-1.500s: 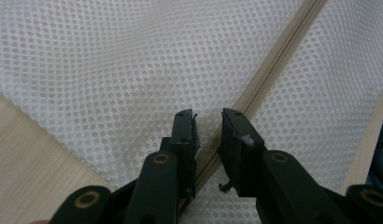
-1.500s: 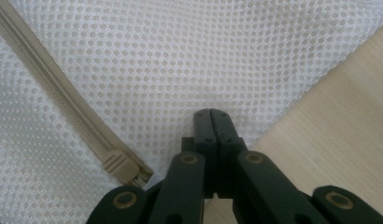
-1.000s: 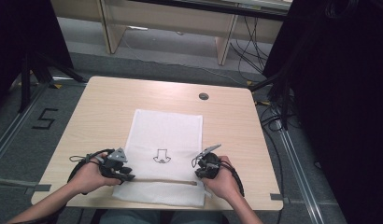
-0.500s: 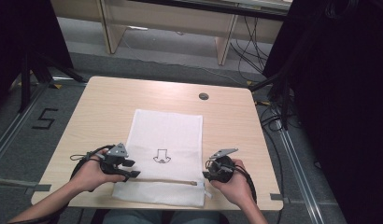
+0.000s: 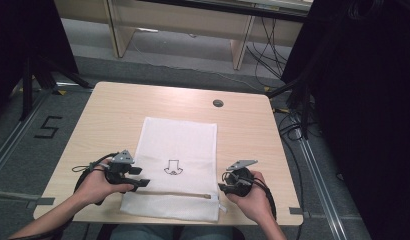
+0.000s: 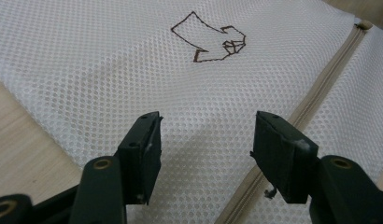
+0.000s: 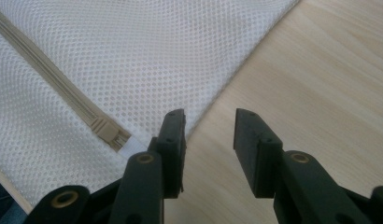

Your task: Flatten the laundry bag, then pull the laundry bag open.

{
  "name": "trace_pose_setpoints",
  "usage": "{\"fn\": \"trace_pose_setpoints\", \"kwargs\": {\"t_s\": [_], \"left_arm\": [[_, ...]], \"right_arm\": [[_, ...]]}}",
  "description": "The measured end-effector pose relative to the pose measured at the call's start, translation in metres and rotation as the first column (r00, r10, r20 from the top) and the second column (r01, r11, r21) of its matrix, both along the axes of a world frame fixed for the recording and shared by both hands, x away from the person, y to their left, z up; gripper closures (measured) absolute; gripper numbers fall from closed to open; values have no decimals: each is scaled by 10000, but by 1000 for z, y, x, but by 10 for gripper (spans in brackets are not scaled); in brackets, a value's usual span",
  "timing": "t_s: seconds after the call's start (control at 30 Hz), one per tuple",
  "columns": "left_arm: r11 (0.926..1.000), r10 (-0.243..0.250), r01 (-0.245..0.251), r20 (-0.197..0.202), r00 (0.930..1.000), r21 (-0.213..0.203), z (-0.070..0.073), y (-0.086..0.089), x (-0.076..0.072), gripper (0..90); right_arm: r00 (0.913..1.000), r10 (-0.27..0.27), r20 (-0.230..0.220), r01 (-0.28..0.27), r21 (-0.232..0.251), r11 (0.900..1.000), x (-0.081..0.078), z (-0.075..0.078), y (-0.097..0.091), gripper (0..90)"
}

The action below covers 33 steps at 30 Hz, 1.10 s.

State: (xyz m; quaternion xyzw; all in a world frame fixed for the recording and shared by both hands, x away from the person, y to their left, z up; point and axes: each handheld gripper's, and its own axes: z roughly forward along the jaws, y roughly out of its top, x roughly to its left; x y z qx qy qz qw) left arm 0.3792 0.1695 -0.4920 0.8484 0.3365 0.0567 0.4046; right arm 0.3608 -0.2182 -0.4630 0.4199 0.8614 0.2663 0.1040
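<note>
White mesh bag (image 5: pixel 178 150): arrow drawing (image 5: pixel 172 167), no legible text; floor "5" (image 5: pixel 48 127).

Floor marking "5" (image 5: pixel 47 127) beside table (image 5: pixel 118 107)

**Mesh cloth on pale wood**

A white mesh bag (image 5: pixel 177 165) of fine, perforated cloth lies matt on a table (image 5: pixel 118 110) of light wood-grain laminate, smooth with a faint sheen. Its beige zipper (image 6: pixel 315 98) looks like woven tape with plastic teeth. The left gripper (image 6: pixel 206 154) and right gripper (image 7: pixel 208 140) show matt black plastic jaws with brass-coloured metal rivets.
</note>
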Motion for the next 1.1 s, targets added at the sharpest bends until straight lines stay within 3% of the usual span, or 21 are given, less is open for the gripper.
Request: {"fn": "trace_pose_setpoints", "kwargs": {"t_s": [0.1, 0.2, 0.27, 0.4, 0.47, 0.53, 0.63, 0.77, 0.9, 0.97, 1.1], "left_arm": [[10000, 12, -12, -53, 10000, 29, 0, 0, -1, 431], [9998, 81, -83, -110, 9999, -195, -1, -1, -3, 441], [10000, -91, 91, 34, 10000, -17, 0, 0, -3, 448], [9997, -173, 176, 151, 9997, -171, 2, -4, -4, 468], [9995, -257, 261, 265, 9993, -171, 2, -5, -4, 482], [9986, -481, 491, 494, 9976, -202, 4, -8, -5, 498], [9969, -752, 767, 834, 9937, -151, 7, -13, -4, 522], [9935, -1079, 1106, 886, 9902, -264, 10, -21, -8, 535], [9901, -1385, 1399, 936, 9859, -86, 13, -28, -10, 551], [9852, -1686, 1710, 1009, 9805, -152, 15, -38, -10, 557], [9772, -2104, 2123, 971, 9728, -96, 17, -56, -10, 578]], "right_arm": [[9999, -117, -59, 118, 53, 9999, -1, 1, 0, 664], [9999, -37, -146, 38, 75, 10000, -2, 3, 1, 706], [9995, 40, -301, -39, 27, 10000, -2, 3, 3, 760], [9970, 235, -741, -241, -74, 9997, -5, 3, 6, 895], [9968, 387, -702, -394, -97, 9992, -5, 3, 6, 900], [9931, 276, -1143, -283, -45, 9996, -6, 4, 9, 900], [9906, 361, -1316, -359, 39, 9993, -5, 2, 11, 900], [9864, 250, -1623, -236, 105, 9997, -6, 2, 13, 900], [9817, 82, -1901, -28, 286, 9996, -6, 0, 15, 900], [9747, -44, -2236, 109, 277, 9996, -5, -4, 17, 900], [9740, 123, -2262, -91, 150, 9998, -2, -10, 18, 900]]}}
